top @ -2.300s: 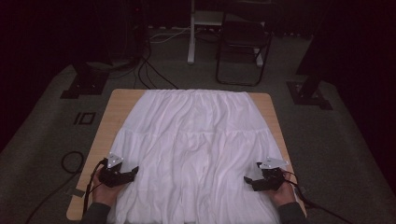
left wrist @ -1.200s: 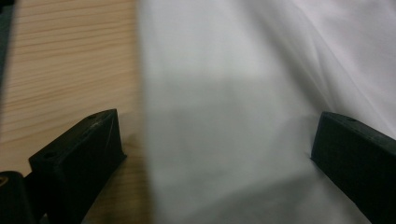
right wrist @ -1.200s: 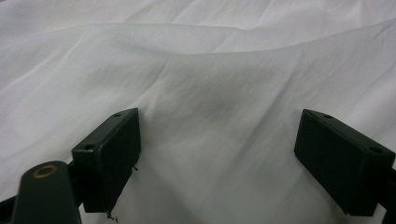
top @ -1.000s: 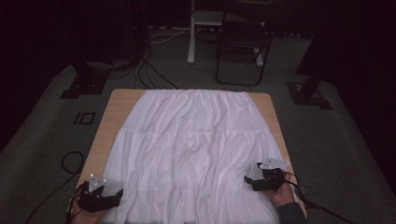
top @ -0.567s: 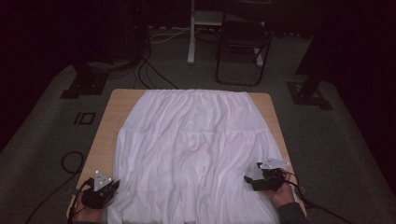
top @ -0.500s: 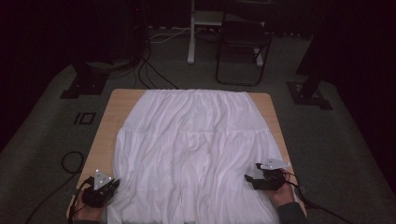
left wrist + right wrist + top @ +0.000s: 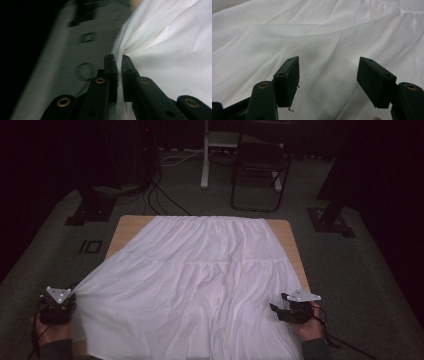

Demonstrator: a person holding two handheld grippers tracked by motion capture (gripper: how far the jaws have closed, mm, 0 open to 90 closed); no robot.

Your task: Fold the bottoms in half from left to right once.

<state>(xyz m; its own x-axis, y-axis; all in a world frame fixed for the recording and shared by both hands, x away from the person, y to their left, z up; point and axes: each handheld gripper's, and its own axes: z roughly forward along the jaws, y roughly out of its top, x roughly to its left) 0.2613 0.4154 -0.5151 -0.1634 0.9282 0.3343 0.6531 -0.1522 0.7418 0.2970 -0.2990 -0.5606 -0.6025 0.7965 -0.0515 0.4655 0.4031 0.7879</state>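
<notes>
Left gripper view: the left gripper (image 7: 119,65) has its fingers pinched tight on the white skirt (image 7: 172,50). Over the skirt, the right gripper (image 7: 328,82) has been closing, its fingers open with nothing held.

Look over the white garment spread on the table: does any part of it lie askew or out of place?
Yes. The white garment's near left corner is drawn out past the table edge into a taut point, pinched in the shut left gripper. The right gripper is open above the cloth, gripping nothing.
</notes>
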